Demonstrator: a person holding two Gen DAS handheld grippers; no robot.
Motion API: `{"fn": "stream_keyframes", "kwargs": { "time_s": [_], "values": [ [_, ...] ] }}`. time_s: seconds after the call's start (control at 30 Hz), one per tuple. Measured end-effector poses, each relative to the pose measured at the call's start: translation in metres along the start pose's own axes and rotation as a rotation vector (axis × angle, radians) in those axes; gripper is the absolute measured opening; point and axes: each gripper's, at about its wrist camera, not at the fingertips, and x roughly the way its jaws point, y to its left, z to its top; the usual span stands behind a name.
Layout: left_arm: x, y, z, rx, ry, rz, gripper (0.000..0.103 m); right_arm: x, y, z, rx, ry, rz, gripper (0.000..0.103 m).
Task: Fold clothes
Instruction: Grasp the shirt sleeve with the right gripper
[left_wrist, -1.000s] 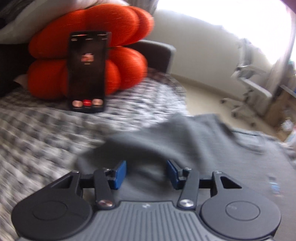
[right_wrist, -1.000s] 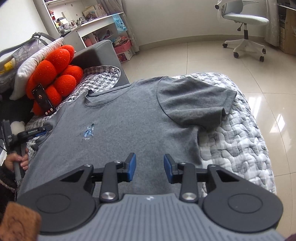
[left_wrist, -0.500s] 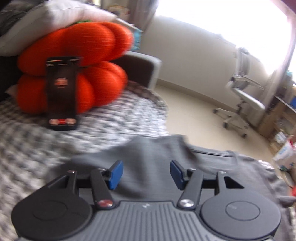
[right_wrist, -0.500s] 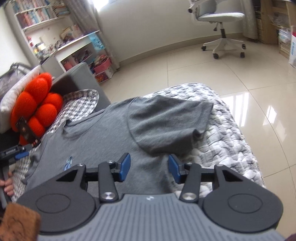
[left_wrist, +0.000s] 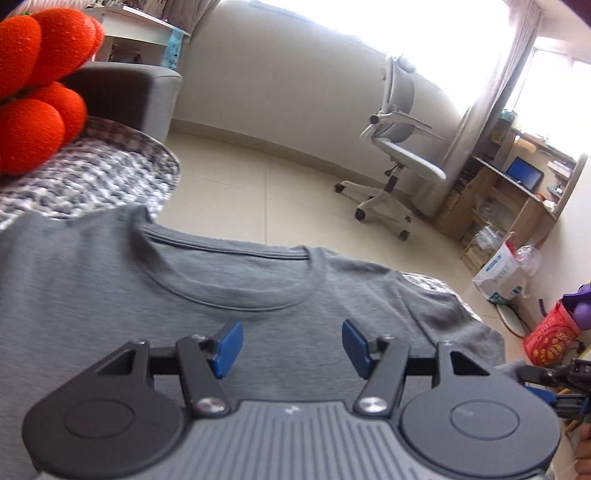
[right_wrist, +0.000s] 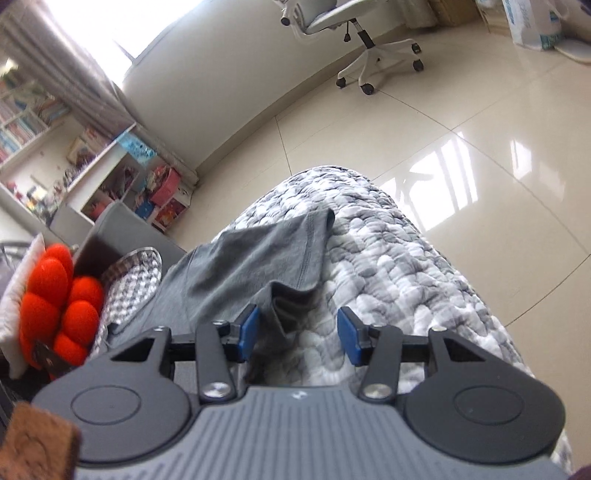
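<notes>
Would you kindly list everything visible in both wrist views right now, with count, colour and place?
T-shirt: one, grey, spread on the quilt, one sleeve folded in.
Quilt: one, grey-white, under the shirt.
Cushion: one, orange, lumpy, at the quilt's far left.
Armchair: one, grey, behind the cushion.
Office chair: one, white-grey, on the tiled floor.
Shelves: white, cluttered, by the wall.
Desk: one, wooden, by the window.
Bags: white and red, on the floor.
Left gripper: black, blue pads, open above the collar.
Right gripper: same, open at the shirt's edge.
</notes>
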Motion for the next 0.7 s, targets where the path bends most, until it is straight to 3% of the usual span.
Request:
{"fn": "stream_keyframes", "kwargs": {
  "time_s": [0.17,0.33,0.53,0.63,0.7],
  "values": [
    [0.011,-0.011,-0.015,-0.002,-0.032,-0.027,0.062,0.008,-0.014,0.008,0.084,-0.039,0.077,0.051],
    [0.007,-0.009,-0.019,-0.010,-0.067,-0.041,0.067,0.015,-0.018,0.017,0.080,-0.072,0.108,0.050],
    [0.006,-0.006,-0.023,-0.050,-0.081,-0.058,0.068,0.026,-0.010,0.017,0.035,-0.133,0.077,0.049],
    [0.008,-0.009,-0.023,-0.031,-0.074,-0.063,0.074,0.030,-0.007,0.015,0.008,-0.159,0.050,0.049],
    [0.008,-0.009,-0.023,-0.024,-0.072,-0.066,0.077,0.032,-0.004,0.013,-0.017,-0.171,0.019,0.039]
  ]
}}
